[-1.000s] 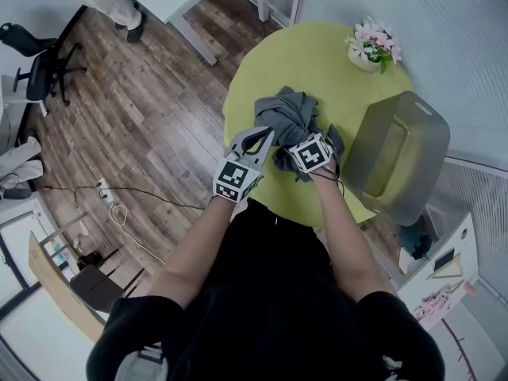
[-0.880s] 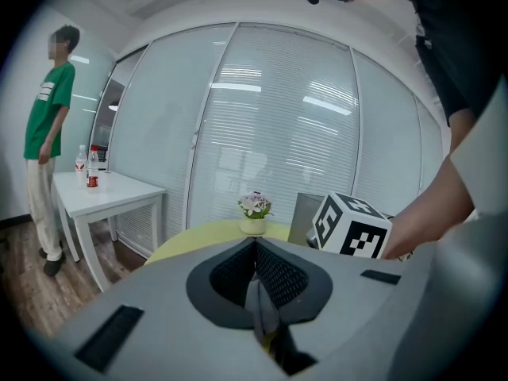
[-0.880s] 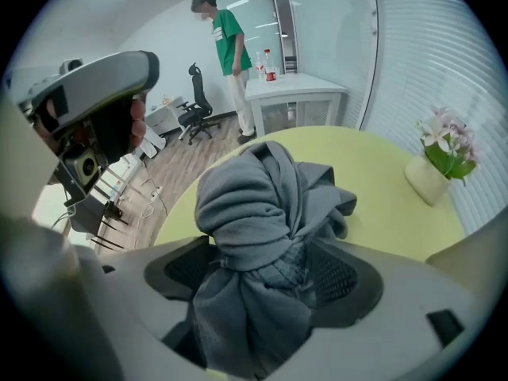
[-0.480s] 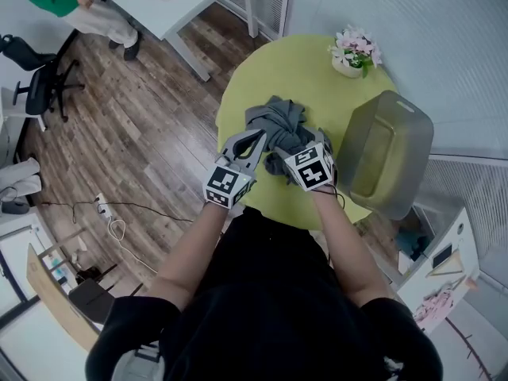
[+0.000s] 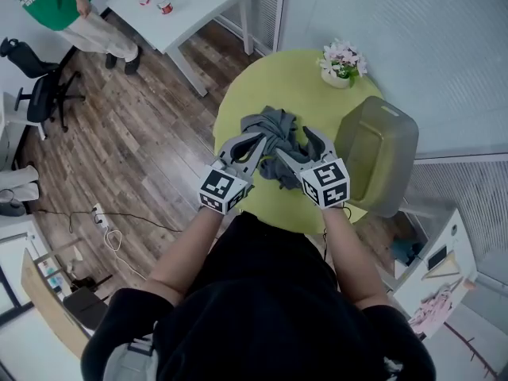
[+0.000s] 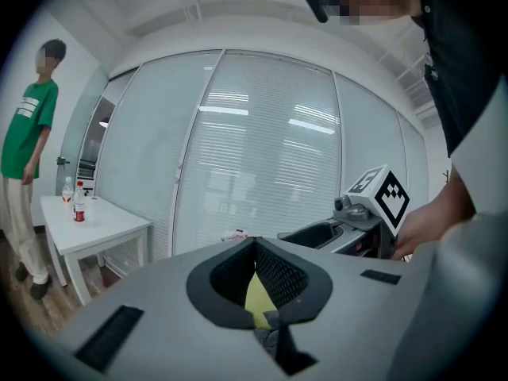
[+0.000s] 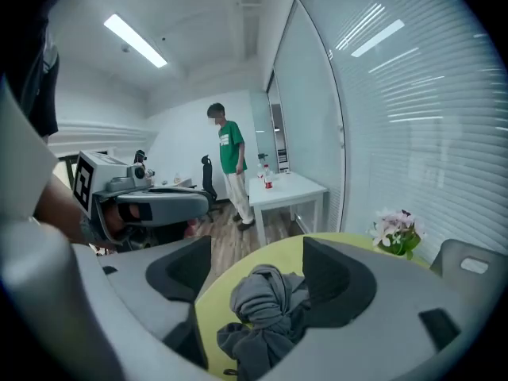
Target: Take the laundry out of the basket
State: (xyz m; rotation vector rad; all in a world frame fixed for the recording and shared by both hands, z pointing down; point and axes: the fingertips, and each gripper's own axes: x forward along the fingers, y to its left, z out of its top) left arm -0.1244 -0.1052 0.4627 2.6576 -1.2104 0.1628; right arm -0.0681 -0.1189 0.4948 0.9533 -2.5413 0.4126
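Observation:
A crumpled grey garment [image 5: 274, 133] lies in a heap on the round yellow-green table [image 5: 282, 78]. The olive-grey laundry basket [image 5: 379, 161] stands at the table's right edge, apart from the heap. My left gripper [image 5: 259, 137] is shut, its tip at the heap's left edge; I cannot tell whether it pinches cloth. In the left gripper view, the left gripper [image 6: 255, 244] shows only table and a scrap of grey through its hollow. My right gripper [image 5: 295, 144] stands open at the heap's near right side. In the right gripper view the garment [image 7: 266, 304] lies between the spread jaws, unpressed.
A pot of pink flowers [image 5: 340, 62] sits at the table's far side. A white side table [image 5: 190, 2] with bottles stands beyond on the wooden floor, a person in a green shirt [image 5: 44, 2] beside it. An office chair [image 5: 36, 86] and a floor cable [image 5: 111, 225] are at left.
My right gripper has drawn back toward me off the top of the grey heap, its open jaws now showing. The left gripper stays at the heap's left edge.

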